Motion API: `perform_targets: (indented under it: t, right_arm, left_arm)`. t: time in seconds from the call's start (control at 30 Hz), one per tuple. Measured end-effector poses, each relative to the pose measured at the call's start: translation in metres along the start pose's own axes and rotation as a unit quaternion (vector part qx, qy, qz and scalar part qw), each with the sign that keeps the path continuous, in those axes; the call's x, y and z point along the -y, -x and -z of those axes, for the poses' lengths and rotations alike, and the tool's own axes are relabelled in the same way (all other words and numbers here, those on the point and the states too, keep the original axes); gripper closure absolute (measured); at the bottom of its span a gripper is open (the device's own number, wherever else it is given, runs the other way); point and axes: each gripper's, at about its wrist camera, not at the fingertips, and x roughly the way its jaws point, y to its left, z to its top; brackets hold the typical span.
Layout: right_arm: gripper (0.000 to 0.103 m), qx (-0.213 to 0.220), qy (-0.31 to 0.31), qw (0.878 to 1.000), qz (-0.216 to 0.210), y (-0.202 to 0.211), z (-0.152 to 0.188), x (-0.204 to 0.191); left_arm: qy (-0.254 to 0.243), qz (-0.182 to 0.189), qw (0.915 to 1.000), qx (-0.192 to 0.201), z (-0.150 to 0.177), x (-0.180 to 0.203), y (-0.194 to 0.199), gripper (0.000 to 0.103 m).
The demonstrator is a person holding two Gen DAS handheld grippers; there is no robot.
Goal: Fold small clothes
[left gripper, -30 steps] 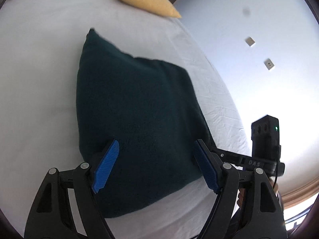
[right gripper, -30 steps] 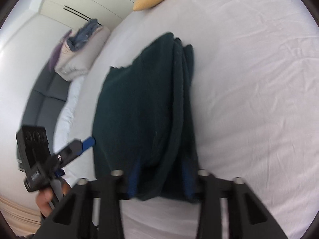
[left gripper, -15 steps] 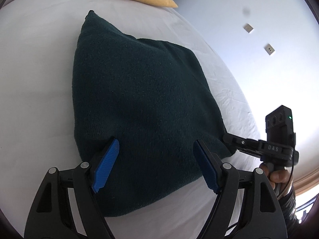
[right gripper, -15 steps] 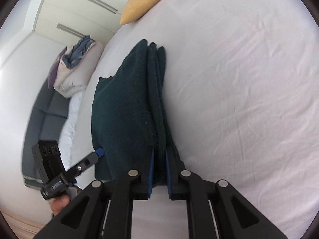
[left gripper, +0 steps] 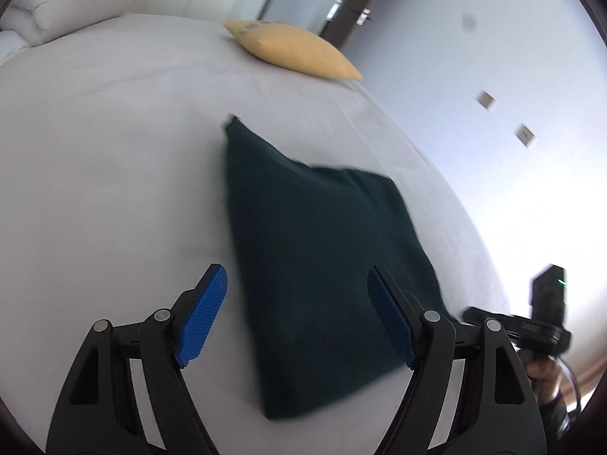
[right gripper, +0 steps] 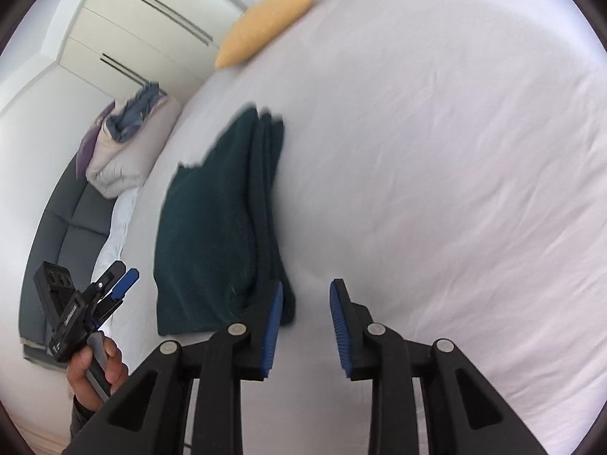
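Dark green knit, folded into a thick stack, is the garment (left gripper: 318,265) I am working on; it lies flat on the white bed sheet (left gripper: 106,174), filling the centre of my left view and sitting left of centre in my right view (right gripper: 220,235), where its layered edges show along its right side.

My left tongs (left gripper: 296,314) stand wide at the bottom of the left view, blue pads well apart, with the near part of the garment showing between them but neither pad pressing on it. My right tongs (right gripper: 303,326) are narrow and opening; between the pads I see only bare sheet, and the left pad sits just beside the garment's near right corner. I cannot tell whether it touches.

A yellow pillow (left gripper: 296,53) lies at the far end of the bed, upper middle in the left view and top centre in the right. Beyond it, at the upper left of the right view, a heap of pale bedding (right gripper: 121,144) rests on a grey sofa (right gripper: 64,235) before white wardrobe doors (right gripper: 151,19). Nothing lies between my tongs and the garment. A hand (right gripper: 95,367) grips the left tool at lower left in the right view.
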Motion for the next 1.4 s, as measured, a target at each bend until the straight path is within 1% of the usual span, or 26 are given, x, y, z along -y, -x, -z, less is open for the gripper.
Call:
perform_targets:
  t: [0.07,0.13,0.2,0.23,0.3,0.37,0.43,0.47,0.53,0.6,0.63,0.7,0.73,0.77,0.8,0.87,0.93,1.0,1.07,1.13,1.17,1.27,1.3,1.33,1.37,1.4]
  right_arm:
    - [0.074,0.021,0.028,0.999,-0.022,0.006,-0.013,-0.022]
    - [0.074,0.020,0.066,0.996,-0.049,-0.001,-0.024,-0.049]
    - [0.074,0.005,0.103,0.992,-0.074,-0.023,-0.037,-0.080]
    - [0.074,0.000,0.110,0.990,-0.084,-0.033,-0.042,-0.088]
    - [0.074,-0.016,0.117,0.989,-0.090,-0.060,-0.052,-0.100]
    - [0.074,-0.042,0.101,0.990,-0.086,-0.087,-0.055,-0.098]
    - [0.074,-0.065,0.095,0.991,-0.066,-0.107,-0.048,-0.087]
    - [0.076,-0.064,0.096,0.991,-0.068,-0.110,-0.043,-0.081]
    - [0.076,-0.044,0.085,0.990,-0.101,-0.103,-0.035,-0.065]
    - [0.076,-0.044,0.063,0.990,-0.116,-0.093,-0.032,-0.054]
    - [0.075,-0.038,0.059,0.991,-0.115,-0.084,-0.032,-0.051]
    - [0.064,-0.007,0.070,0.992,-0.103,-0.060,-0.033,-0.050]
    - [0.049,0.006,0.069,0.992,-0.101,-0.051,-0.034,-0.049]
    - [0.032,0.016,0.065,0.993,-0.095,-0.046,-0.038,-0.049]
    - [0.028,0.024,0.059,0.994,-0.084,-0.043,-0.046,-0.048]
    - [0.027,0.031,0.050,0.996,-0.071,-0.046,-0.062,-0.044]
    - [0.025,0.011,0.038,0.997,-0.062,-0.062,-0.079,-0.041]
    - [0.025,-0.029,0.014,0.998,-0.054,-0.085,-0.091,-0.033]
    - [0.025,-0.070,-0.011,0.997,-0.035,-0.113,-0.099,-0.023]
    - [0.025,-0.068,-0.025,0.996,-0.045,-0.122,-0.103,-0.019]
    - [0.026,-0.069,-0.027,0.996,-0.051,-0.125,-0.104,-0.021]
    - [0.034,-0.087,-0.025,0.994,-0.058,-0.136,-0.107,-0.028]
    - [0.034,-0.093,-0.018,0.994,-0.049,-0.142,-0.109,-0.032]
    - [0.035,-0.095,-0.015,0.994,-0.045,-0.142,-0.108,-0.034]
    - [0.045,-0.096,-0.012,0.994,-0.042,-0.143,-0.111,-0.036]
    - [0.056,-0.099,-0.003,0.994,-0.037,-0.145,-0.113,-0.040]
  left_arm:
    - [-0.005,-0.012,0.9998,0.012,-0.016,-0.003,-0.005,0.027]
    - [-0.028,-0.017,0.9993,0.017,-0.031,0.007,-0.016,0.027]
    - [-0.045,-0.020,0.9988,0.006,-0.041,0.018,-0.036,0.027]
    - [-0.052,-0.024,0.9984,0.001,-0.043,0.015,-0.041,0.027]
    - [-0.070,-0.050,0.9959,-0.027,-0.044,0.021,-0.070,0.027]
    - [-0.080,-0.065,0.9934,-0.050,-0.038,0.026,-0.095,0.027]
    - [-0.091,-0.078,0.9917,-0.048,-0.027,0.023,-0.104,0.026]
    - [-0.091,-0.073,0.9923,-0.040,-0.022,0.020,-0.104,0.025]
    - [-0.091,-0.069,0.9928,-0.036,-0.019,0.017,-0.102,0.025]
    - [-0.089,-0.068,0.9932,-0.032,-0.021,0.015,-0.097,0.025]
    - [-0.078,-0.075,0.9940,-0.014,-0.022,0.011,-0.085,0.025]
    - [-0.052,-0.079,0.9952,0.024,-0.024,-0.001,-0.066,0.025]
    - [-0.033,-0.079,0.9958,0.032,-0.025,-0.009,-0.061,0.023]
    - [-0.006,-0.072,0.9970,0.027,-0.026,-0.020,-0.059,0.020]
    - [0.017,-0.062,0.9978,0.014,-0.027,-0.029,-0.062,0.020]
    - [0.064,-0.030,0.9973,-0.022,-0.026,-0.046,-0.072,0.020]
    - [0.097,0.000,0.9941,-0.049,-0.023,-0.055,-0.080,0.020]
    - [0.122,0.043,0.9877,-0.088,-0.020,-0.058,-0.095,0.020]
    - [0.120,0.064,0.9836,-0.118,-0.017,-0.052,-0.108,0.020]
    - [0.107,0.064,0.9836,-0.130,-0.019,-0.047,-0.119,0.020]
    - [0.110,0.064,0.9828,-0.133,-0.021,-0.046,-0.123,0.019]
    - [0.104,0.067,0.9800,-0.156,-0.024,-0.039,-0.132,0.021]
    - [0.096,0.072,0.9795,-0.162,-0.027,-0.036,-0.135,0.027]
    - [0.093,0.073,0.9787,-0.168,-0.030,-0.034,-0.138,0.036]
    - [0.097,0.078,0.9766,-0.175,-0.032,-0.033,-0.142,0.043]
    - [0.100,0.082,0.9753,-0.179,-0.033,-0.032,-0.143,0.046]
